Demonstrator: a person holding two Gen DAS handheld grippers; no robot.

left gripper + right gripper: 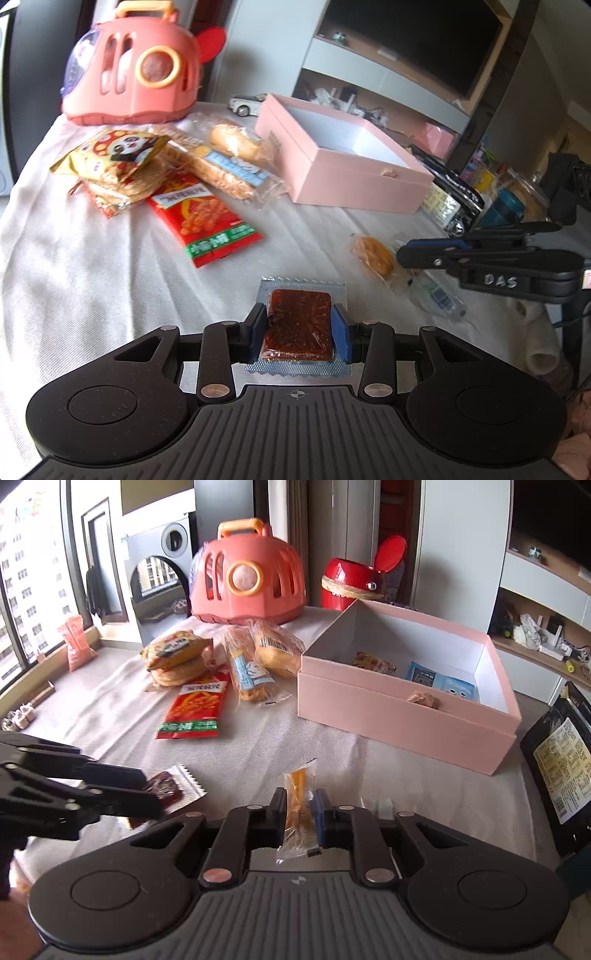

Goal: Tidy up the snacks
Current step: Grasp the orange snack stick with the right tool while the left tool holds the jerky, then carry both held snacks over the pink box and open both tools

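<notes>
Your left gripper [298, 328] has its jaws closed on the dark red jerky packet [299, 325], one pad on each long side, with the packet's clear crimped edges sticking out front and back. Your right gripper [300, 808] has its jaws pinched narrow on the orange biscuit packet [298, 805], which stands on edge between the pads (its wrapper tail hangs below them).

From the right wrist view, the pink box [406, 716] sits open at about 2 o'clock on the cloth-covered surface [258, 760], with a few packets already lying inside. The red snack bag [194, 710] lies at 11 o'clock, and beyond it sit the stacked round crackers [177, 661] and the wrapped bread roll [277, 650]. The pink toy carrier [247, 579] stands at 12 o'clock at the far edge, with the red canister [351, 583] just to its right.
</notes>
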